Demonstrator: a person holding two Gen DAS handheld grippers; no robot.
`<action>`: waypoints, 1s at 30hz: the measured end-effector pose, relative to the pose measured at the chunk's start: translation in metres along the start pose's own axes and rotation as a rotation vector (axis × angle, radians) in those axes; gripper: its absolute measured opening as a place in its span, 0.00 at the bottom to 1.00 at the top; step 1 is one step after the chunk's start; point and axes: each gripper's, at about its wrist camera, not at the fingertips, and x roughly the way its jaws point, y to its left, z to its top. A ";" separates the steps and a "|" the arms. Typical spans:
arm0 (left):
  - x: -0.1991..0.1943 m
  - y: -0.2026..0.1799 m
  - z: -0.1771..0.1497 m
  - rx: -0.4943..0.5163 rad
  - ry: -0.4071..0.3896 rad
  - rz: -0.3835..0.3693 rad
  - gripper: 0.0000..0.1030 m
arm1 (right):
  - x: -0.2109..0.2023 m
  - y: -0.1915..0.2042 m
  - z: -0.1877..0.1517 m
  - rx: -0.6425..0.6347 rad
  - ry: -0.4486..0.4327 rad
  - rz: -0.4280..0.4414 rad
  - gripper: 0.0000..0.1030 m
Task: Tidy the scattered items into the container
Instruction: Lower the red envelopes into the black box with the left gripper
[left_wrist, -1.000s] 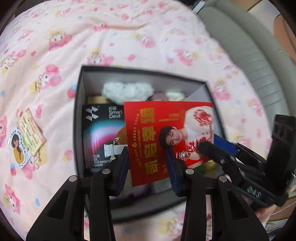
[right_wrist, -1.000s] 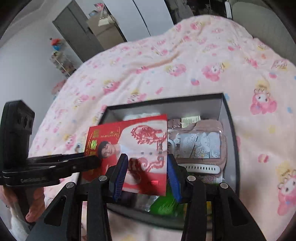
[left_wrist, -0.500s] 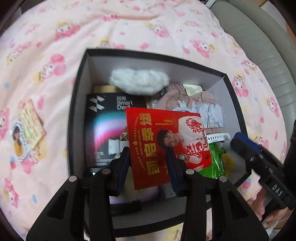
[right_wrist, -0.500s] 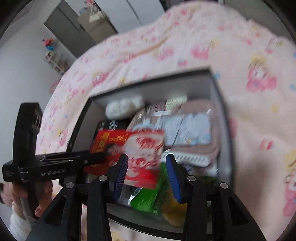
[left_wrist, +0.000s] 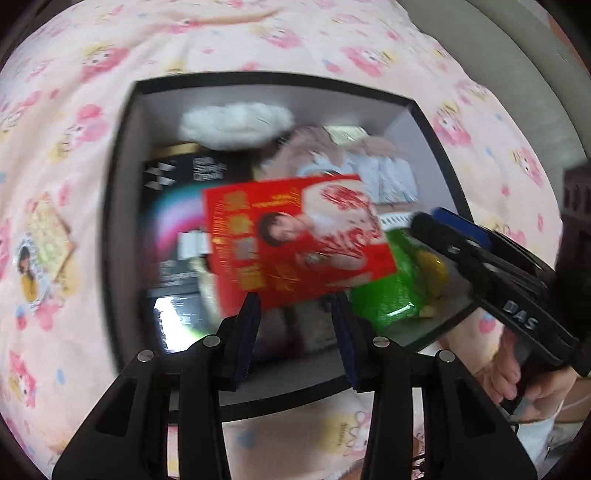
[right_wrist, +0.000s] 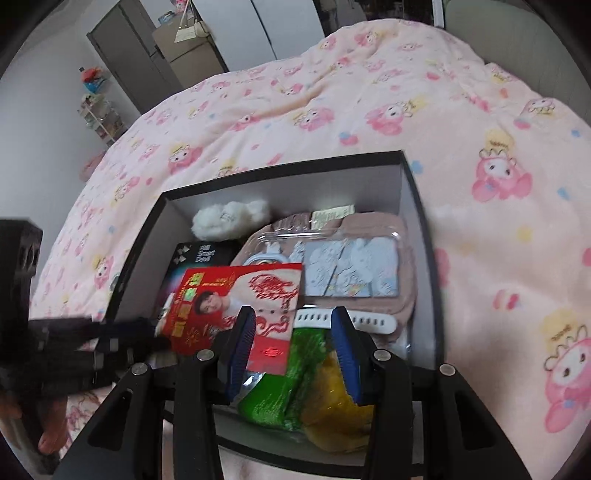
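Since a second ago the left gripper (left_wrist: 295, 302) has pushed in over the black box (left_wrist: 332, 98), which now fills more of its view. The red printed card (left_wrist: 295, 236) sits further out along its fingers than it did then. Only the tips of the blue pads now meet the card's lower edge. The picture is smeared, so I cannot tell whether they pinch it. In the right wrist view that gripper's tips reach the card's lower left corner.

The card is tilted inside the box, about mid-way between its left and right walls. It overlaps a black carton (left_wrist: 173, 177) on the left side and a green packet (left_wrist: 384, 291) toward the near right corner.

The right gripper (right_wrist: 291, 332) hangs over that near right corner. Its jaws are apart with nothing between them. Through the gap show the green packet and a yellow packet (right_wrist: 332, 406) beside it. A white strap (right_wrist: 369, 321) lies just beyond the pads. Further back a clear pack with pale figures (right_wrist: 351, 269) rests on a brownish-pink cloth against the right wall.

A white fluffy tuft (left_wrist: 236, 125) lies by the far wall. The box stands on a pink cartoon-print quilt (right_wrist: 369, 92). Two small picture cards (left_wrist: 40, 251) lie on the quilt left of the box. A hand (left_wrist: 517, 384) grips the right gripper's handle.
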 end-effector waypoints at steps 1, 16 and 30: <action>0.004 -0.002 0.001 0.001 -0.003 0.025 0.39 | 0.006 -0.001 -0.001 0.004 0.020 0.000 0.38; -0.012 0.021 -0.018 -0.067 -0.012 -0.042 0.39 | 0.027 0.022 0.003 -0.005 0.053 0.169 0.38; 0.025 -0.058 0.026 0.008 -0.028 -0.265 0.38 | -0.009 -0.037 0.017 0.202 -0.110 -0.014 0.38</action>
